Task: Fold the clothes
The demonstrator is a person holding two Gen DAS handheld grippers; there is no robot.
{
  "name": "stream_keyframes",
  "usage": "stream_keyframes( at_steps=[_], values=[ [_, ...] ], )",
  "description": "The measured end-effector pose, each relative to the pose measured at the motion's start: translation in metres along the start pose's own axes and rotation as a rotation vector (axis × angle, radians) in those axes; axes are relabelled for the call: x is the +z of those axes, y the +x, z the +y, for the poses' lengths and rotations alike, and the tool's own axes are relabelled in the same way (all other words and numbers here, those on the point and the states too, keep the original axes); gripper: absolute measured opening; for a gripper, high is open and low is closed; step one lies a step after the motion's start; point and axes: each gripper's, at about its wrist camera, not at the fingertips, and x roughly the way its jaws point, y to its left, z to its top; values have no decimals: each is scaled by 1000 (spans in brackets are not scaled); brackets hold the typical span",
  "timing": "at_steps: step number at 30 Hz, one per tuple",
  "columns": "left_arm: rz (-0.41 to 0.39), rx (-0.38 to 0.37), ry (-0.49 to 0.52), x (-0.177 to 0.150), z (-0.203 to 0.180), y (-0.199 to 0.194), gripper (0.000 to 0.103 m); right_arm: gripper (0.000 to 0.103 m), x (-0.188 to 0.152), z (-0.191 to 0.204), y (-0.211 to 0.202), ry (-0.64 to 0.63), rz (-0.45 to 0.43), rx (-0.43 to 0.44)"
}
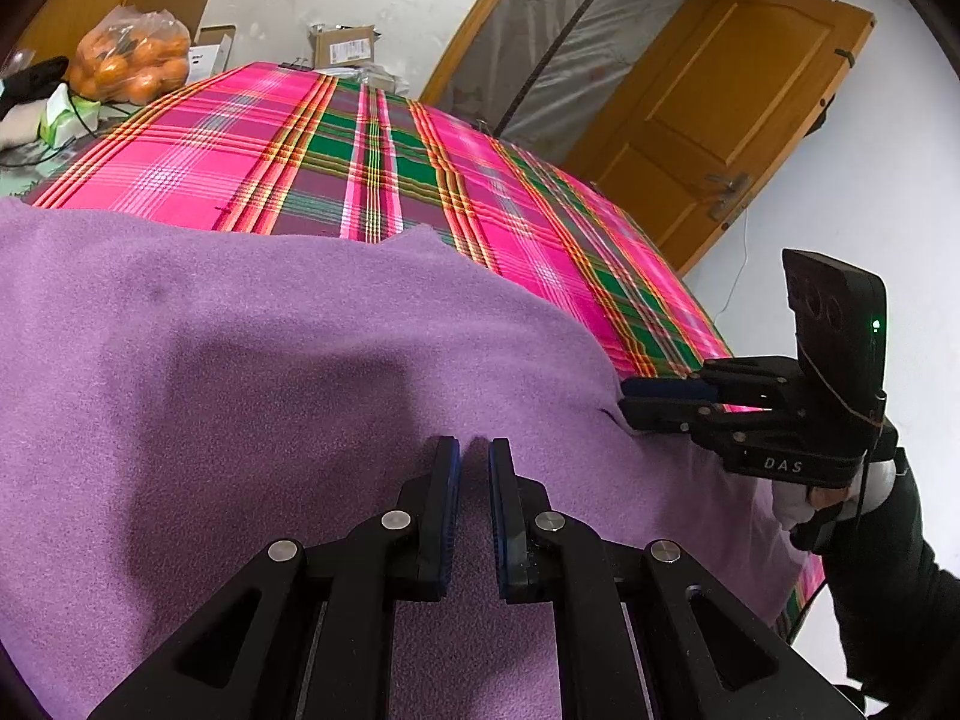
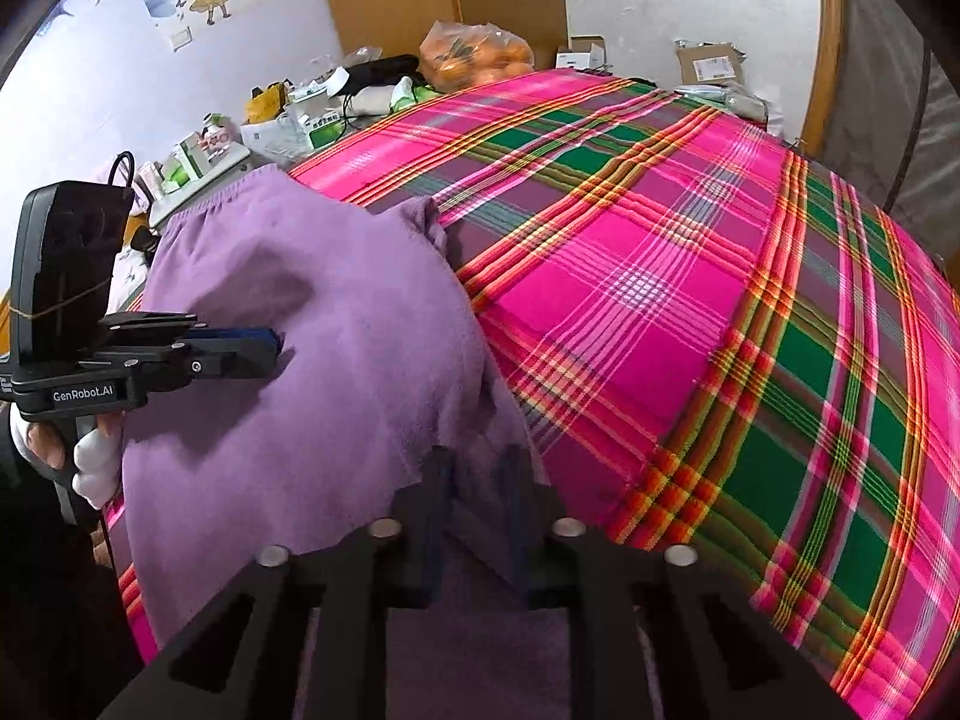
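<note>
Pink plaid bedding (image 2: 660, 300) is carrying our purple garment (image 1: 270, 360) at lower left. Both our left gripper (image 1: 474, 450) and right gripper (image 2: 474, 462) are seemingly pinching its near edge, fingers nearly together; we should be lifting evenly.

The purple garment (image 1: 288, 360) runs off the left and bottom edges of the left wrist view; its near part lies hidden under the left gripper (image 1: 474, 450); in the right wrist view the right gripper (image 2: 477, 459) is blurred, cloth covering its jaws; the boxes (image 2: 198, 150) beside the bed are too small to identify.
</note>
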Motion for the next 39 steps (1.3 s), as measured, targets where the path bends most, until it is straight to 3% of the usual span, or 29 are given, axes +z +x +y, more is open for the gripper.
stream_keyframes(
  at_steps=[6,10,15,19,21,23,27,32,37,39],
  values=[
    [-1,4,5,-2,-1,0,10,6,-1,-29,-16,164,-99,-23],
    [-1,1,5,-2,0,-1,10,7,-9,-46,-23,259,-100,-93],
    [-1,3,5,-2,-1,0,10,9,-21,-30,-49,279,-192,3],
    [3,4,6,-1,-1,-1,10,9,-36,-38,-54,333,-196,-7],
    [12,9,10,0,-1,-1,10,0,-44,-42,-57,359,-197,-12],
    [30,42,44,3,-8,-2,10,0,-51,-45,-60,386,-199,-16],
    [4,44,103,23,-25,-9,12,17,-67,-53,-65,439,-203,-26],
    [15,66,207,54,-43,21,15,17,-92,-62,-78,516,-228,-47],
    [73,175,205,71,-23,64,13,8,-123,-71,-99,602,-273,-76],
    [62,162,176,78,-17,62,13,15,-136,-75,-107,637,-291,-87]
  ],
)
